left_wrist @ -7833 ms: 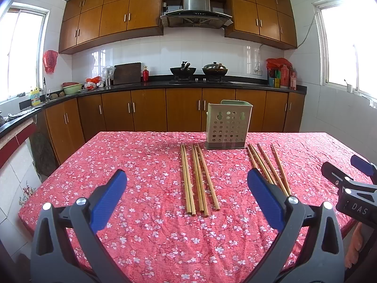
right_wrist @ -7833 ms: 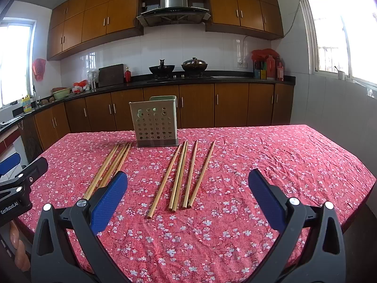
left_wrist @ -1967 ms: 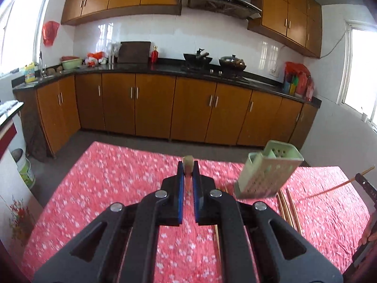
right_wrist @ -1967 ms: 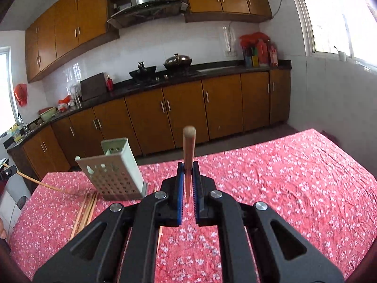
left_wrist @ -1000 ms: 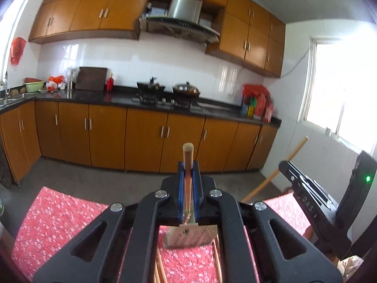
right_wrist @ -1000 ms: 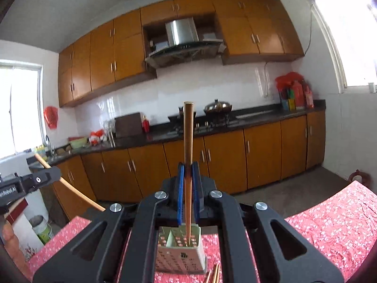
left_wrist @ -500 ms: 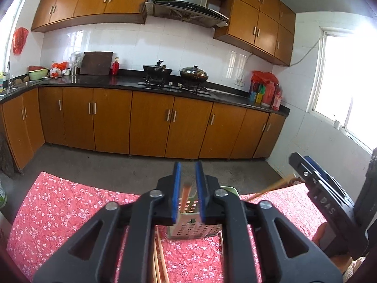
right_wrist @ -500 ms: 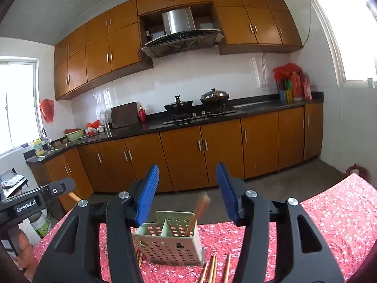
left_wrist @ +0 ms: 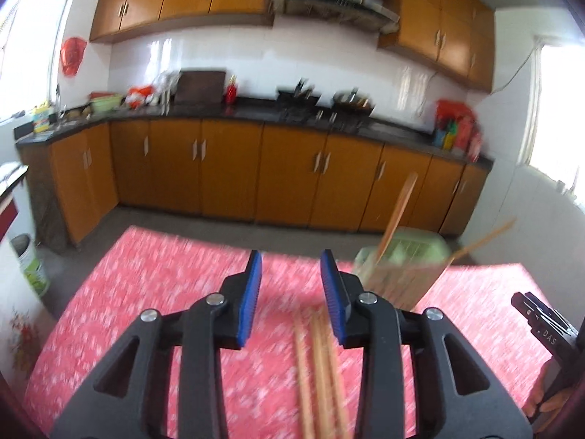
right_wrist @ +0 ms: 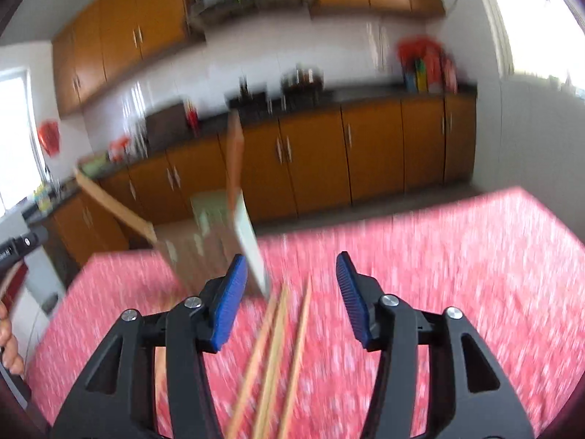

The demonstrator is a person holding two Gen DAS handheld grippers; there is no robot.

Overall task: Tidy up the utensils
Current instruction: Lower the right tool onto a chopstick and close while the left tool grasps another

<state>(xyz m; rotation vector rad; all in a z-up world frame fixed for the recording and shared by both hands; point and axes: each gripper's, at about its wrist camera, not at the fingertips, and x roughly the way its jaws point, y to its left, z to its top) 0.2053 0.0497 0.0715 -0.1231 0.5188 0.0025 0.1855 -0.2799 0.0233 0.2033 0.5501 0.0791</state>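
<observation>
A pale green perforated holder stands on the red floral tablecloth, with two wooden chopsticks leaning out of it. My left gripper is to the holder's left, above three loose chopsticks. Its jaws are opening and nothing is between them. In the right wrist view the holder sits ahead on the left with a chopstick upright in it. My right gripper hovers over three more loose chopsticks. Its jaws are closing a little, with nothing between them. Both views are motion-blurred.
The right gripper's body shows at the left wrist view's right edge. The left gripper's body and a hand show at the right wrist view's left edge. Brown kitchen cabinets stand beyond the table's far edge.
Both grippers let go of their chopsticks, which now stand in the holder. Both have opened wider, sunk toward the table and tipped downward, so the loose chopsticks come into view.
</observation>
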